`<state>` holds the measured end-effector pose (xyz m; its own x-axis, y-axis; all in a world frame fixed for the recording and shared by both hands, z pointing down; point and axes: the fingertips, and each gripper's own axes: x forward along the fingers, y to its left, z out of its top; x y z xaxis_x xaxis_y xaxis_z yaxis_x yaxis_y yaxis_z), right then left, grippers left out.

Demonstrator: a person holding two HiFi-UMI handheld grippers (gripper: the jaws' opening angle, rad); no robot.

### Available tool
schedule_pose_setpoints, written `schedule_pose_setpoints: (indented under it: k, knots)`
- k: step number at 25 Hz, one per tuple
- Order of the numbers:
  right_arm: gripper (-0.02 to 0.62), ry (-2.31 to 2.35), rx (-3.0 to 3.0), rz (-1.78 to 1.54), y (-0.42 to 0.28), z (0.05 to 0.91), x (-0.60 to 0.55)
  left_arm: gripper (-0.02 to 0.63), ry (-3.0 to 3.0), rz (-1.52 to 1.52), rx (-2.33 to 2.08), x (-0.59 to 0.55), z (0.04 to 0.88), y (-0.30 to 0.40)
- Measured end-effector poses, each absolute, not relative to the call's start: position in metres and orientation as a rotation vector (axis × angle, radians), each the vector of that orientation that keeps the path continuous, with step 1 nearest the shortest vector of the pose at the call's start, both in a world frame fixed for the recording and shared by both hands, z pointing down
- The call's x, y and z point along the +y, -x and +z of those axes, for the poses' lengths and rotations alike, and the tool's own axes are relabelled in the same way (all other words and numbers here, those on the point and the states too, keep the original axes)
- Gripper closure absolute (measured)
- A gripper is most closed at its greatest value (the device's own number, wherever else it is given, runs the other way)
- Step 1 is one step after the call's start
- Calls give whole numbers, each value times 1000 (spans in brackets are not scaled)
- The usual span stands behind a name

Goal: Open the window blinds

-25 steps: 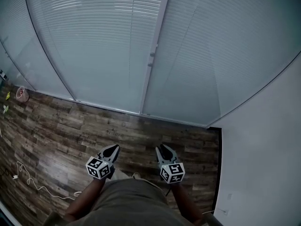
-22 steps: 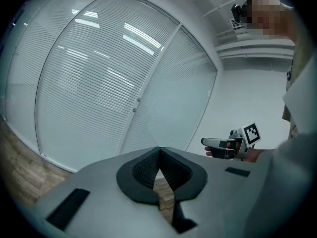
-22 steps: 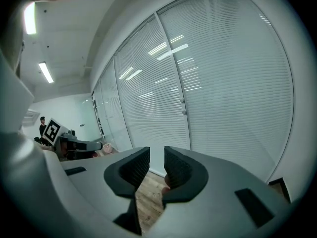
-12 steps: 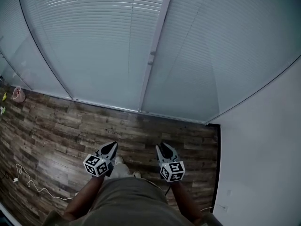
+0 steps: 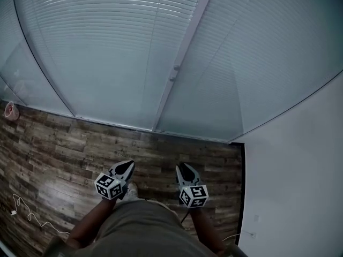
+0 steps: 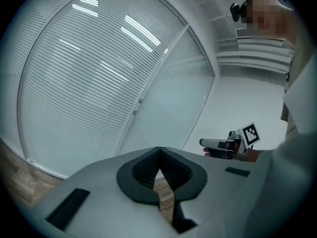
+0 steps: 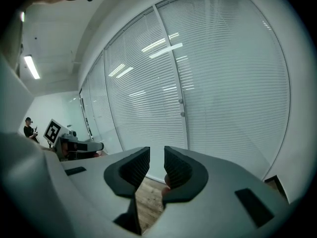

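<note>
White slatted blinds (image 5: 107,47) hang shut behind the glass panels ahead, also seen as blinds (image 6: 84,83) and blinds (image 7: 228,78). A white frame post (image 5: 182,52) with a small knob (image 5: 174,71) splits the two panels; the knob (image 7: 182,108) also shows in the right gripper view. My left gripper (image 5: 126,167) is held low over the floor, its tips together on nothing (image 6: 158,155). Beside it, my right gripper (image 5: 184,168) keeps a narrow gap between its jaws, with nothing in it (image 7: 157,165). Both point at the window from a distance and touch nothing.
Dark wood plank floor (image 5: 64,154) runs to the window's base. A white wall (image 5: 300,170) with a socket (image 5: 256,218) closes the right side. A white cable (image 5: 27,216) lies at the left, a pink object (image 5: 9,110) at the far left by the glass.
The view has shifted toward the window and to the right: the frame post and floor slid left, the pink object nears the left edge. Both grippers keep their pose in front of the body.
</note>
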<state>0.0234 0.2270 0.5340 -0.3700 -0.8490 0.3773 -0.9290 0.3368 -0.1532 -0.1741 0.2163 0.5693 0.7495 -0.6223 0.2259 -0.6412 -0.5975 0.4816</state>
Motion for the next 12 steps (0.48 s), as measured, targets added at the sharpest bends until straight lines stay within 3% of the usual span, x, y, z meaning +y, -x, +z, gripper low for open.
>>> schedule_pose_setpoints:
  k: [12]
  knots:
    - [499, -1671, -2332, 519, 11, 549, 184, 591, -2414, 30, -901, 170, 582, 220]
